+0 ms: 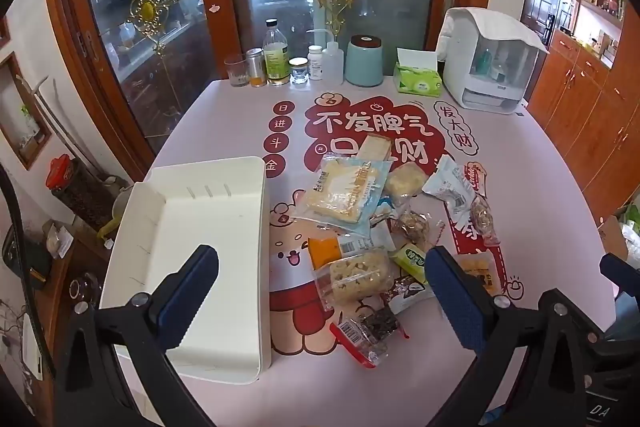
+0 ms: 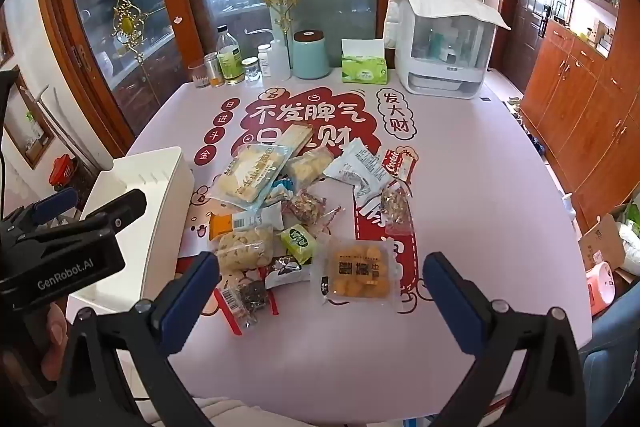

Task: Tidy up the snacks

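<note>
A pile of several wrapped snacks (image 1: 360, 219) lies in the middle of the table, also in the right wrist view (image 2: 304, 211). An empty white bin (image 1: 192, 227) stands to its left, and shows in the right wrist view (image 2: 148, 195). My left gripper (image 1: 320, 291) is open and empty, held above the near part of the pile beside the bin. My right gripper (image 2: 320, 291) is open and empty, above a packet of yellow snacks (image 2: 358, 273). The left gripper's body (image 2: 72, 239) shows at the left of the right wrist view.
Bottles and jars (image 1: 280, 61), a teal canister (image 1: 364, 61), a green tissue box (image 1: 418, 77) and a white appliance (image 1: 492, 61) line the table's far edge. Glass doors stand behind. Wooden cabinets (image 2: 580, 115) are to the right. A cardboard box (image 2: 604, 239) sits on the floor.
</note>
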